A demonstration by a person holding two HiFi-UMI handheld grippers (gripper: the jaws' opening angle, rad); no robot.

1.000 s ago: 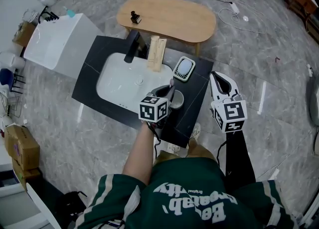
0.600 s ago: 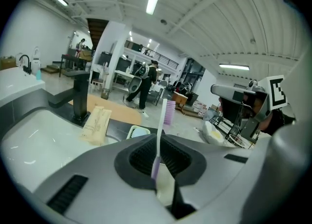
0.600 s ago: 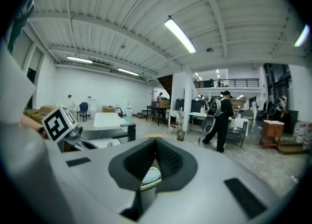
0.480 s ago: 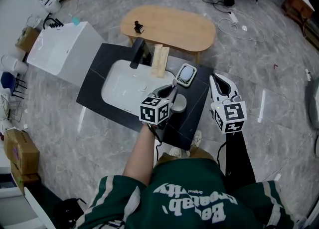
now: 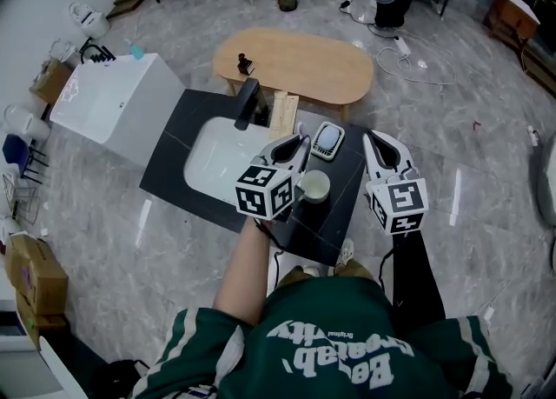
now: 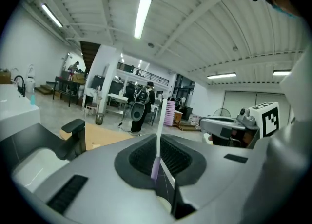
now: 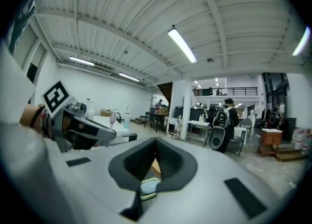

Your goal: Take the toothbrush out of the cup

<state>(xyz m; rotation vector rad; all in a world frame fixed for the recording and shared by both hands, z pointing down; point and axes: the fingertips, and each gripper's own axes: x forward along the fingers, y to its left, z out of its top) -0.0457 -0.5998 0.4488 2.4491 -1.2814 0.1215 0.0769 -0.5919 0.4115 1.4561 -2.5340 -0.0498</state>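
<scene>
A white toothbrush (image 6: 158,135) with a purple lower handle and pink bristles stands upright between the jaws of my left gripper (image 6: 157,167), which is shut on it. In the head view the left gripper (image 5: 294,149) hangs above the black counter (image 5: 339,215), just left of and above the pale cup (image 5: 314,186). The cup stands upright and shows nothing inside. My right gripper (image 5: 382,147) hovers to the right of the cup, off the counter's right edge. In the right gripper view its jaws (image 7: 156,145) meet with nothing between them.
The counter holds a white sink basin (image 5: 217,158) with a black faucet (image 5: 247,103), a wooden rack (image 5: 282,115) and a soap dish (image 5: 327,140). Behind stands an oval wooden table (image 5: 295,58). A white cabinet (image 5: 117,102) stands to the left.
My left gripper has risen with the toothbrush, lifting it up and out of the cup. The right gripper has risen a little.
</scene>
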